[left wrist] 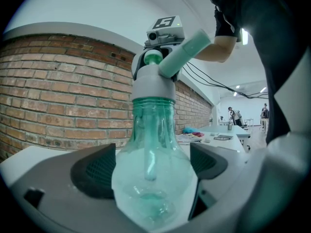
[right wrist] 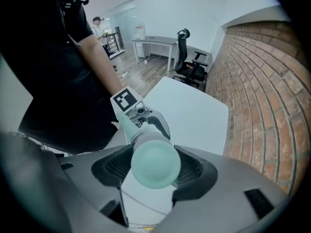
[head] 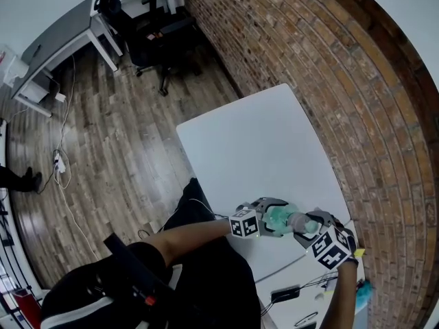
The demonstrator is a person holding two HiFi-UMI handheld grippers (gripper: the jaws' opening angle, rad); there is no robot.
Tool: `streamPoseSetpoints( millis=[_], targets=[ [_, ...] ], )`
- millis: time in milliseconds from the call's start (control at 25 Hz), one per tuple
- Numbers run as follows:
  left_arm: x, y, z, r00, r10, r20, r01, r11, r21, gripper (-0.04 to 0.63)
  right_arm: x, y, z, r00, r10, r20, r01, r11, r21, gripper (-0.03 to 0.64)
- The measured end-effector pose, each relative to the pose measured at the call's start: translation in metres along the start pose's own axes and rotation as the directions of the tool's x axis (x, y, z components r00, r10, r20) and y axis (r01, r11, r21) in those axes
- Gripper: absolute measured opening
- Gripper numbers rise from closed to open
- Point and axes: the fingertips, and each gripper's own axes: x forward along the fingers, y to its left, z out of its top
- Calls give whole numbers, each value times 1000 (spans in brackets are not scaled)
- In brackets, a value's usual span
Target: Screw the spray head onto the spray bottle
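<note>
1. White table (head: 260, 142) ran along a brick wall (head: 329, 67) at the right of the head view, with wood floor, a desk (head: 62, 40) and an office chair (head: 154, 26) at upper left.
2. At the lower right of that view, above the table's near end, both tools met on the spray bottle (left wrist: 148, 130).
3. The left gripper (left wrist: 151, 169) was clamped across the bottle's broad rounded body, its dark pads pressing either flank.
4. The right gripper (right wrist: 154, 168) was closed around the spray head (left wrist: 154, 84), pads against its sides, the rounded green top facing that camera.
5. The head's grey collar sat over the bottle's neck, nozzle (left wrist: 187, 50) angled toward the upper right; whether the thread was fully tight could not be told.
6. The bottle was clear green plastic and looked empty apart from the dip tube (left wrist: 148, 164) hanging down its middle.
7. It would likely be light and thin-walled, yielding under a hard squeeze, and smooth enough to slip when twisted.
8. The wide body seemed the best hold for steadying, while the stiffer head suited the turning grip.
</note>
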Motion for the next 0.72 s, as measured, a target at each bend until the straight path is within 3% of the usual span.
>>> streamPoseSetpoints(
  millis=[280,520,720],
  targets=[
    [0,1,0,1000,4,5,-4,1000,1,474,3,5,-2,998,54,-41,-61,974,-219,268],
    [0,1,0,1000,1,2,-1,1000,-1,474,3,8,-6,993,62,-105,-103,885,-453,268],
    [-1,1,-1,1000,2,0,-2,1000,0,474,4,9,-9,989,46,-142,-115,841,-528,268]
  ],
)
